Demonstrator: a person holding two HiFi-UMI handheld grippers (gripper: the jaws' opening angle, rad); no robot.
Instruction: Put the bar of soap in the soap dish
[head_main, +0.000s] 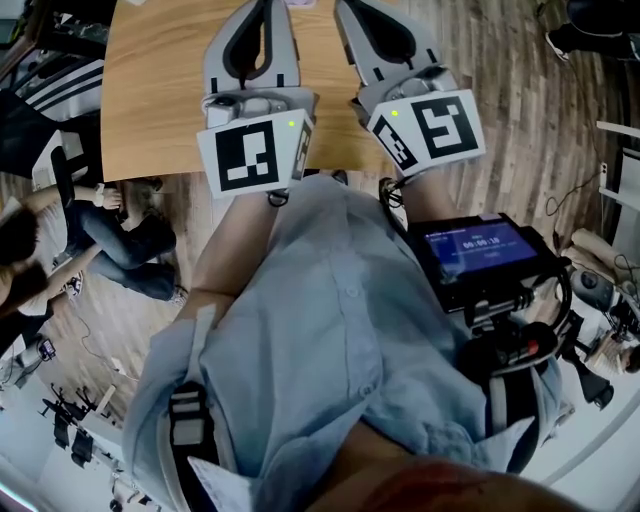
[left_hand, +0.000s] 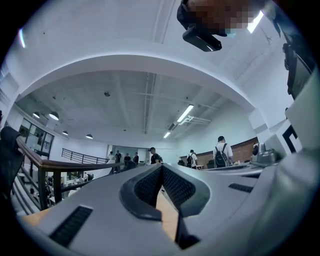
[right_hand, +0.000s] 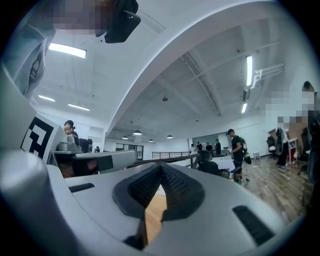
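No bar of soap and no soap dish shows in any view. In the head view both grippers are held side by side over the near edge of a bare wooden table (head_main: 165, 90), their marker cubes towards me. The left gripper (head_main: 267, 8) reaches past the top edge of that view, and so does the right gripper (head_main: 348, 8). In the left gripper view the left gripper (left_hand: 161, 168) points slightly upward into the room, its ribbed pads (left_hand: 150, 186) meeting at the tip with nothing between them. The right gripper (right_hand: 160, 166) looks the same in the right gripper view: pads (right_hand: 175, 185) together, nothing held.
A black device with a lit screen (head_main: 480, 250) hangs at my waist on the right. People sit on the floor to the left of the table (head_main: 120, 240). Far off, people stand in the hall (left_hand: 221, 152) (right_hand: 235, 150), and a railing (left_hand: 60, 165) runs along the left.
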